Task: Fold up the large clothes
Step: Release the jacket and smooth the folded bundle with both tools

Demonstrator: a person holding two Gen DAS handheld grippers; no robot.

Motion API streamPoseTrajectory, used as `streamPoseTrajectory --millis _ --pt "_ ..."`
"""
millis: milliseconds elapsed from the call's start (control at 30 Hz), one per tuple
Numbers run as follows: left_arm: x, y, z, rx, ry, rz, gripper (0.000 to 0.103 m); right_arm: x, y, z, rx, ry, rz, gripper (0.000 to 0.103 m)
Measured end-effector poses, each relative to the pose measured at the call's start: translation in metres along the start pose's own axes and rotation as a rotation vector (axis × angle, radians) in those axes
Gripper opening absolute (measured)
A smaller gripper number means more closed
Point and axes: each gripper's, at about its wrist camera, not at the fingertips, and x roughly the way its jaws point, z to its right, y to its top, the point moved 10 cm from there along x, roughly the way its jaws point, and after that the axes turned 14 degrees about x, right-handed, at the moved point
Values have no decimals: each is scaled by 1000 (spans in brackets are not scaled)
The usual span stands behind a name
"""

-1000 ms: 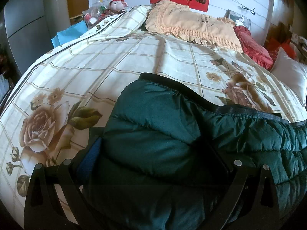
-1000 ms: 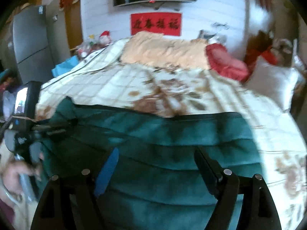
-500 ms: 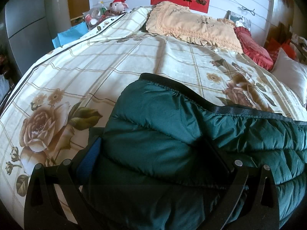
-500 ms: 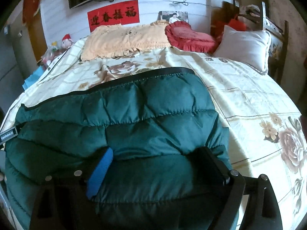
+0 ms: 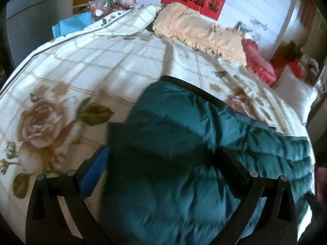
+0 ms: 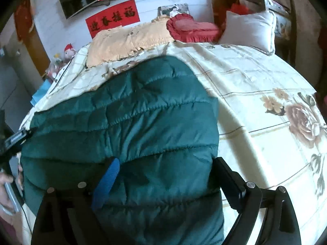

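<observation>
Lying on the bed point(image 6: 255, 106), green quilted jacket point(image 6: 132, 122) spreads beneath both grippers, left gripper point(image 5: 163, 163) and right gripper point(image 6: 165, 169), fingers apart, gripping nothing.

Dark green quilted puffer jacket point(image 6: 126, 126), folded, flat on floral bedspread point(image 6: 255, 106)

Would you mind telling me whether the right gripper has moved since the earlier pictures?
Yes. The right gripper has swung rightward along the green puffer jacket: the red banner slid left in its view, and its jaws have just been opening.
</observation>
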Motion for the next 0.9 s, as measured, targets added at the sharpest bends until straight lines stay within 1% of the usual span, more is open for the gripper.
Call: streamPoseTrajectory --millis 67,133,233,300,433,567,733,900 --pt "-24 -6 -8 14 10 33 102 -21 3 -5 -16 26 47 90" --pt "-43 -15 -13 34 21 49 102 -38 -3 -10 -45 41 63 90" --pt "-65 -34 -21 54 45 69 102 -52 -19 -14 -74 50 46 90" --pt "-76 -51 -24 64 63 68 102 -58 -30 -16 -74 50 33 90" --pt "-87 -78 -20 85 64 53 102 -65 -48 -24 -91 53 24 90" --pt "-94 -93 -9 111 59 59 102 -69 -61 -31 -126 54 24 90" --pt "-102 -103 1 122 46 71 102 -71 -68 -27 -126 42 15 90" --pt "-97 -108 4 134 42 54 102 -70 -68 -17 -121 31 13 91"
